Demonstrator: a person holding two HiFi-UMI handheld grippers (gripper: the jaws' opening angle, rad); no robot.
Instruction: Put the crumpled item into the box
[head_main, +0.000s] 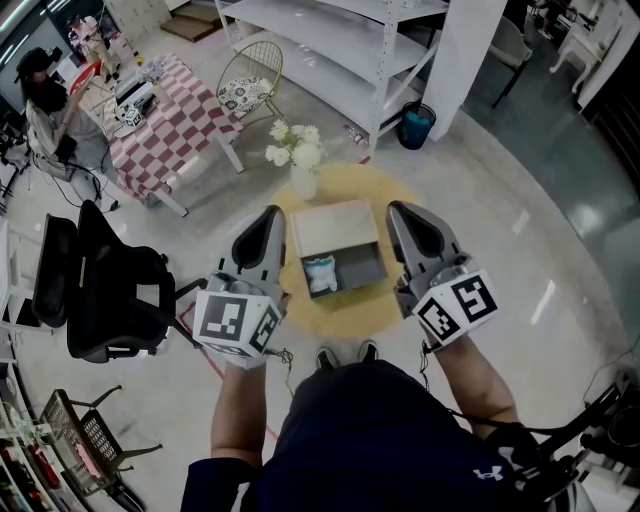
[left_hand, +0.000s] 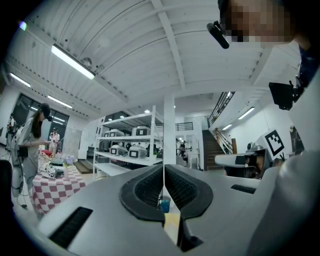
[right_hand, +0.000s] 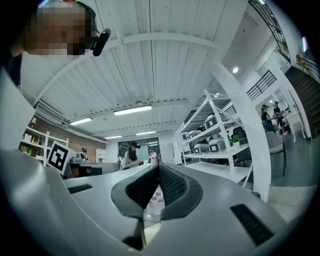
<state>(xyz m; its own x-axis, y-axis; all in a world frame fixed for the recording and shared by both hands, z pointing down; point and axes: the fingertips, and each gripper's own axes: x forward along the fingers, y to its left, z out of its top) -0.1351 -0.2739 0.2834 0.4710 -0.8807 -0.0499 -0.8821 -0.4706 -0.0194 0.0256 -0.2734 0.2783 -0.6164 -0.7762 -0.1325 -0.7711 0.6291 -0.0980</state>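
In the head view a grey cardboard box (head_main: 345, 232) stands open on a round yellow table (head_main: 345, 312). A crumpled white and blue packet (head_main: 320, 273) lies inside its left half. My left gripper (head_main: 271, 216) is held up to the left of the box, jaws shut with nothing between them. On the box's right side my right gripper (head_main: 399, 211) is also raised and shut, empty. The left gripper view shows its pads (left_hand: 150, 187) pressed together against the room and ceiling. In the right gripper view the pads (right_hand: 172, 185) likewise meet, holding nothing.
A vase of white flowers (head_main: 298, 160) stands at the table's far edge. A black office chair (head_main: 100, 290) is at left, with a checkered table (head_main: 165, 120) and a person beyond it. White shelving (head_main: 340, 50), a wire chair (head_main: 248, 75) and a blue bin (head_main: 415, 125) stand behind.
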